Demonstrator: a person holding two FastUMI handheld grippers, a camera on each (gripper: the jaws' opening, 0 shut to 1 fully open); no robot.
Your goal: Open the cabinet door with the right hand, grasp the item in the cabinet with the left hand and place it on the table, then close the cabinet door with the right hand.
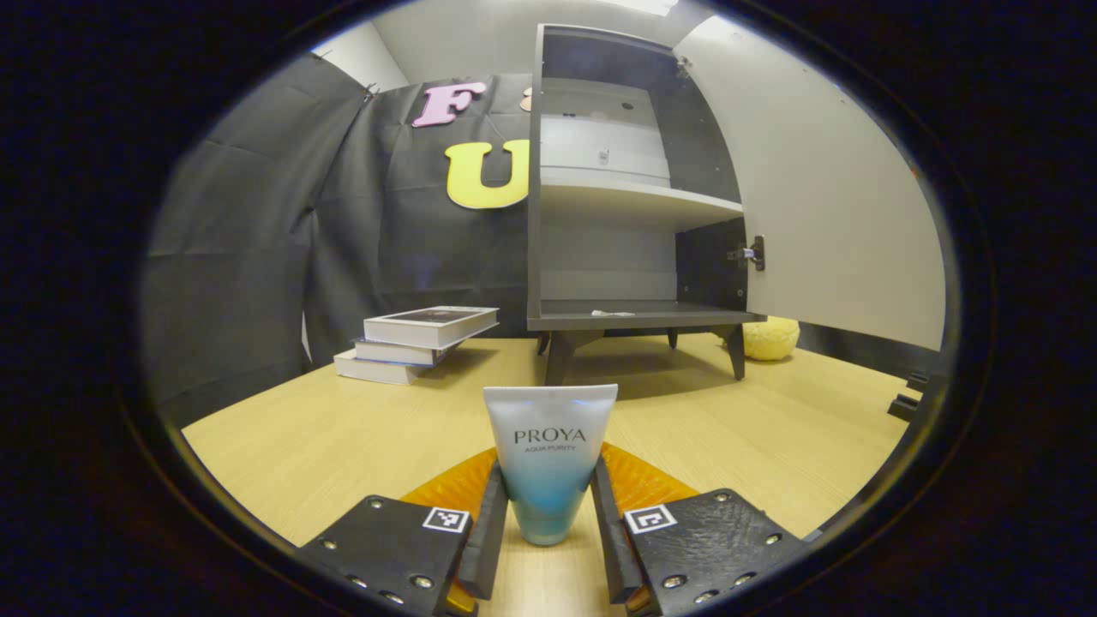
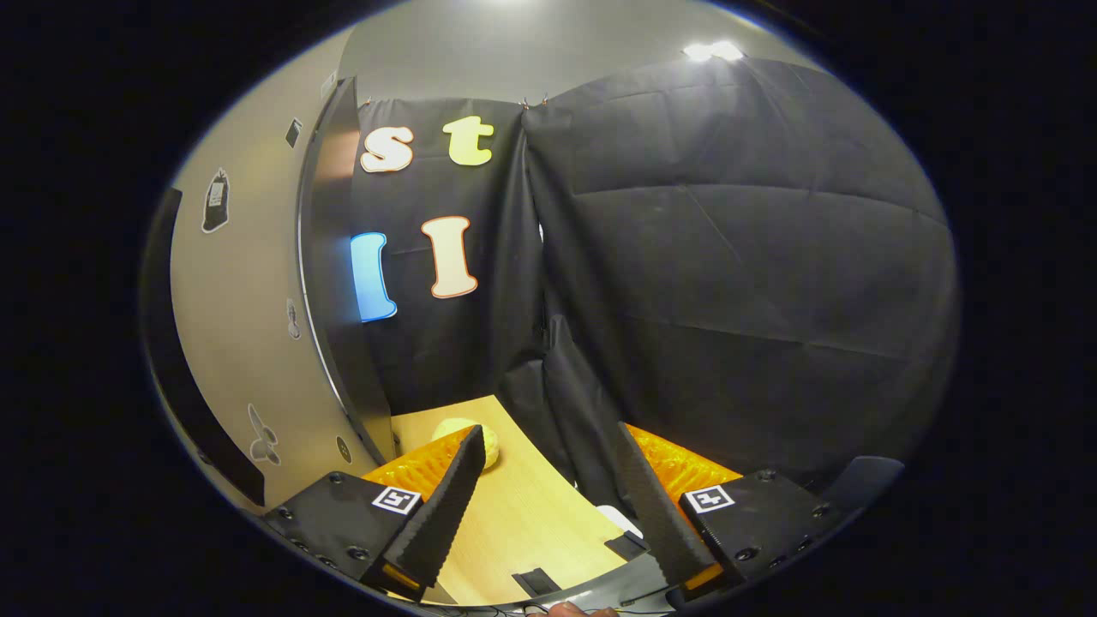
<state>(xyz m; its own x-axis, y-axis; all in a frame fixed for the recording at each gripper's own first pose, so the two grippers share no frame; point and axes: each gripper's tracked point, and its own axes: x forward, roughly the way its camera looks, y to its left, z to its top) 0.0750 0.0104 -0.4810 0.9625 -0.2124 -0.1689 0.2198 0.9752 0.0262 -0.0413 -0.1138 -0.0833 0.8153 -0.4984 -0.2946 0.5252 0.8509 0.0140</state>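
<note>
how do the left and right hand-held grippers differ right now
The left hand-held gripper has its fingers around an upright cosmetic tube; the right hand-held gripper holds nothing. The left one's fingers sit near the tube's sides, though contact is unclear; the right one's are spread wide. The left faces the open cabinet; the right sits beside the cabinet door. Both are over the wooden table.

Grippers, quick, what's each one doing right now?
Left hand-held gripper: shut on the white-and-blue plastic tube, upright on the table.
Right hand-held gripper: open, holding nothing, beside the open cabinet door.
</note>
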